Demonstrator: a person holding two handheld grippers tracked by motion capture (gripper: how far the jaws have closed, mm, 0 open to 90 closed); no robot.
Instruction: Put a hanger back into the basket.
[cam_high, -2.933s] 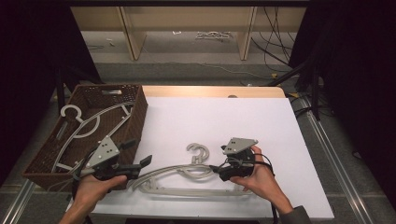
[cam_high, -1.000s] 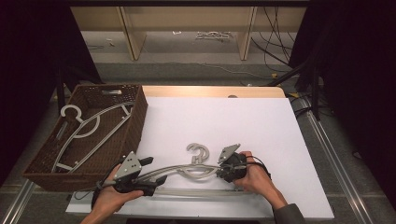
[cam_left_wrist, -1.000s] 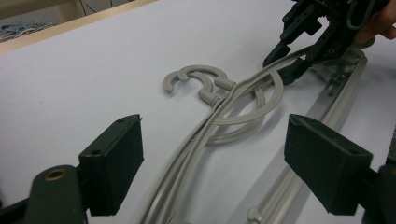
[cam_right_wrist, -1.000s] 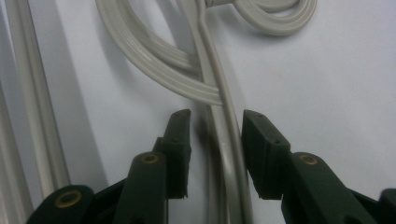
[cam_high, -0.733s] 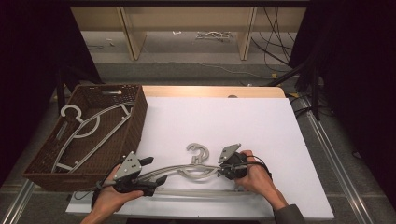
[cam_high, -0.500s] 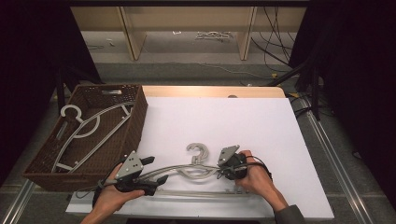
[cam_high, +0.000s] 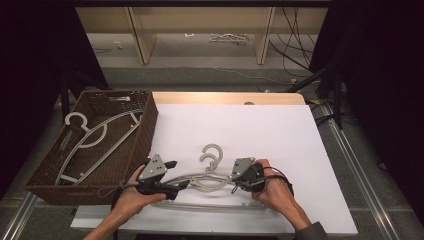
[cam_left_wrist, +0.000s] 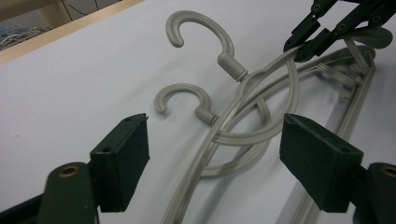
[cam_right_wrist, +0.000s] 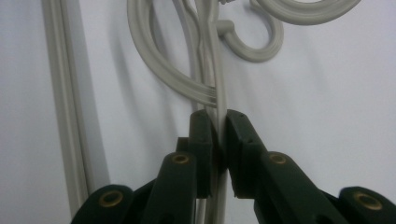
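Lower middle of the high view: two pale grey hangers (cam_high: 210, 179) lie overlapped on the white table (cam_high: 280, 135), between both hands.
Right gripper (cam_high: 239, 181): jaws pressed together on one hanger arm; the right gripper view shows the thin arm pinched between the black pads (cam_right_wrist: 201, 140).
Left gripper (cam_high: 176, 186): jaws wide apart, straddling the near hanger arms without touching them, as the left gripper view shows.
Change: the left gripper has come in from beside the basket to the hangers' left end, and the right has tipped down onto its arm; a two-handed lift or untangling looks close.
Basket (cam_high: 145, 125): left of the frame, wicker, with more hangers (cam_high: 87, 145) inside.
View difference: the left gripper view shows two separate hooks (cam_left_wrist: 196, 32) and crossed arms, hard to tell apart from above.
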